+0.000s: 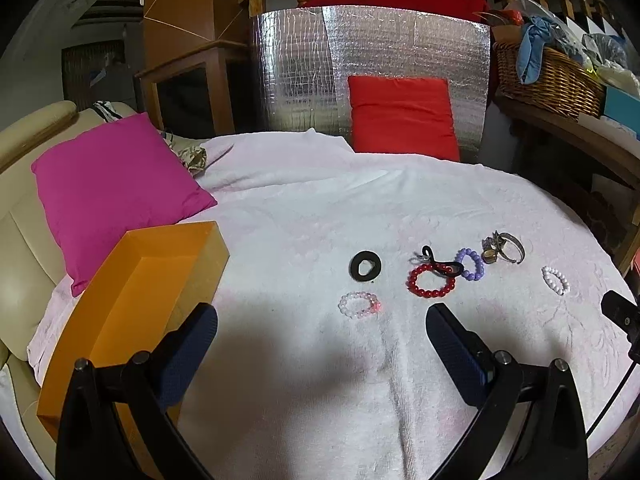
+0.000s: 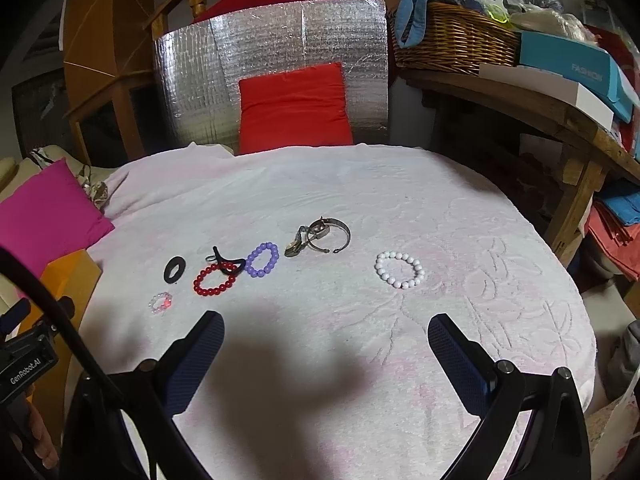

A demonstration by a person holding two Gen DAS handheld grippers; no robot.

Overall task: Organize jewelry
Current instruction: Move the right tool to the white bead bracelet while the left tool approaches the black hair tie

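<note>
Several pieces of jewelry lie on a white towel (image 1: 320, 216). A clear pink bead bracelet (image 1: 359, 304) lies nearest my left gripper (image 1: 322, 320), which is open and empty just short of it. Beyond lie a black ring (image 1: 365, 266), a red bead bracelet (image 1: 431, 280), a black loop (image 1: 442, 264), a purple bead bracelet (image 1: 471, 264), metal bangles (image 1: 503, 247) and a white bead bracelet (image 1: 556, 280). An open orange box (image 1: 152, 280) stands at the left. My right gripper (image 2: 326, 330) is open and empty, short of the white bracelet (image 2: 399, 269).
A magenta cushion (image 1: 116, 188) lies left of the towel, behind the box. A red cushion (image 1: 404, 118) leans on a silver foil panel (image 1: 372, 60) at the back. A wooden shelf with a wicker basket (image 2: 452, 36) and boxes stands to the right.
</note>
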